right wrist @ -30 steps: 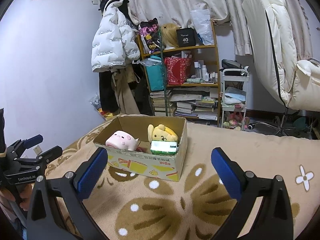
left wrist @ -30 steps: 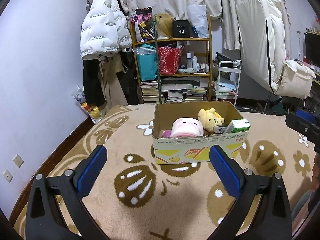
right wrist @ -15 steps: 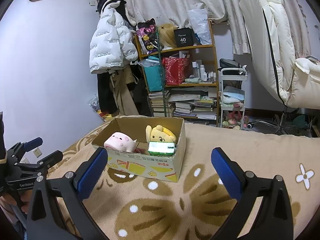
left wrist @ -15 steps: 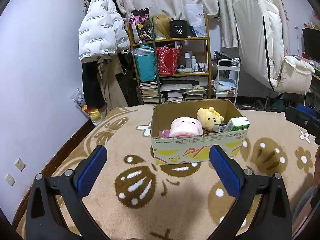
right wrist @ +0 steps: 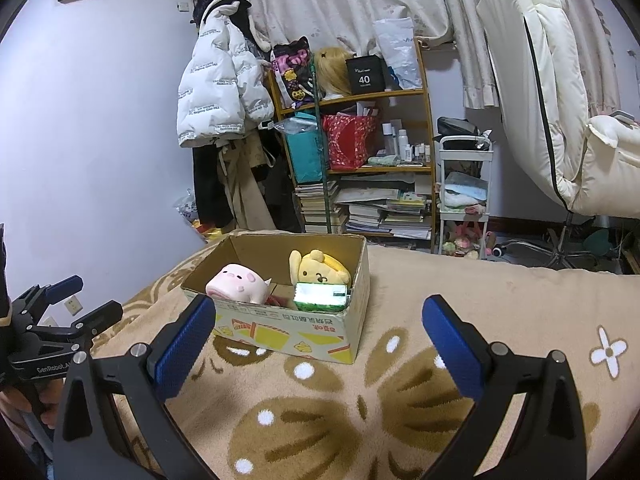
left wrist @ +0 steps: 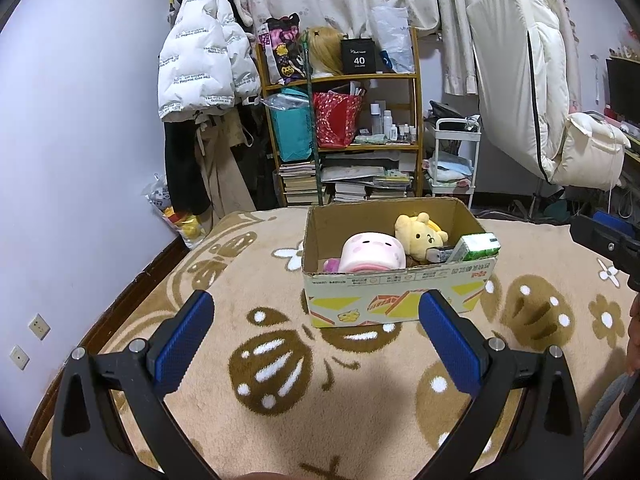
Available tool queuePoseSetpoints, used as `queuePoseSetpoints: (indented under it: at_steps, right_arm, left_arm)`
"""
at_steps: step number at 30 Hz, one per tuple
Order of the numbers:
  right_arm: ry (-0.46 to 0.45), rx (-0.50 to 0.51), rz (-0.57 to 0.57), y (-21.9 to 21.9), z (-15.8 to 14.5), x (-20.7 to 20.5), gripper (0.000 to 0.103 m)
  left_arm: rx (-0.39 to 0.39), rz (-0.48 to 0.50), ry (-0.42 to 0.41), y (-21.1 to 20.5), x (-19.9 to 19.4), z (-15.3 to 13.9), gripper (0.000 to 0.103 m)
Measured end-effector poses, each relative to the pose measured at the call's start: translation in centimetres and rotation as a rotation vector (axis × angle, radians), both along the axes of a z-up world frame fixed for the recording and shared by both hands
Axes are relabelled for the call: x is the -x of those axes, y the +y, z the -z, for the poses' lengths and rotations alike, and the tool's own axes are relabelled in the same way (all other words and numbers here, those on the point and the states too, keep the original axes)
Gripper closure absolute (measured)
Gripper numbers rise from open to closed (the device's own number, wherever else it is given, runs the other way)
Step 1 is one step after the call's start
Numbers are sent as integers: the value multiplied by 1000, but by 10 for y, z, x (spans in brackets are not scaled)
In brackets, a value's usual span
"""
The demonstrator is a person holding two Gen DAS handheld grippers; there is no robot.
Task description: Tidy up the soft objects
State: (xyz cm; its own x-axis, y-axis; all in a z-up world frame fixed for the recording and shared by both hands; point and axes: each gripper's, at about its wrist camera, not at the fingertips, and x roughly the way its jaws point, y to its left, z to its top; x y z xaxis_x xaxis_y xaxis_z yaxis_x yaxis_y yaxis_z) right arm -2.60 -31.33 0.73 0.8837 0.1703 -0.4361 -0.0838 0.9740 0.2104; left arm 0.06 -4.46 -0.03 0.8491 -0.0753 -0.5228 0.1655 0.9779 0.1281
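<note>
An open cardboard box (left wrist: 400, 292) (right wrist: 288, 328) stands on a beige blanket with brown flower patterns. Inside lie a pink plush (left wrist: 372, 253) (right wrist: 238, 288), a yellow plush (left wrist: 420, 236) (right wrist: 322, 268) and a green tissue pack (left wrist: 478, 246) (right wrist: 320, 295). My left gripper (left wrist: 316, 344) is open and empty, held above the blanket in front of the box. My right gripper (right wrist: 318, 344) is open and empty, in front of the box's right corner. Each gripper shows at the edge of the other's view, the right one (left wrist: 604, 236) and the left one (right wrist: 60, 312).
A wooden shelf (left wrist: 352, 136) with books, bags and bottles stands behind the bed. A white puffer jacket (left wrist: 200, 64) hangs at the left. A white trolley (left wrist: 454, 164) and a cream chair (left wrist: 532, 92) stand at the right. The wall runs along the bed's left edge.
Both grippers have drifted slightly, so the box sits a little differently in each view. Both stay open and empty. The things in the box have not moved.
</note>
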Motion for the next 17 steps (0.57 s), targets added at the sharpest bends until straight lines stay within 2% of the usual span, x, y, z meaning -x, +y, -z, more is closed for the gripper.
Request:
queuePoseSetpoints:
  at_steps: [17]
  right_arm:
    - [-2, -4, 7, -3, 1, 0, 0]
  left_arm:
    - [1, -18, 16, 3, 0, -1, 2]
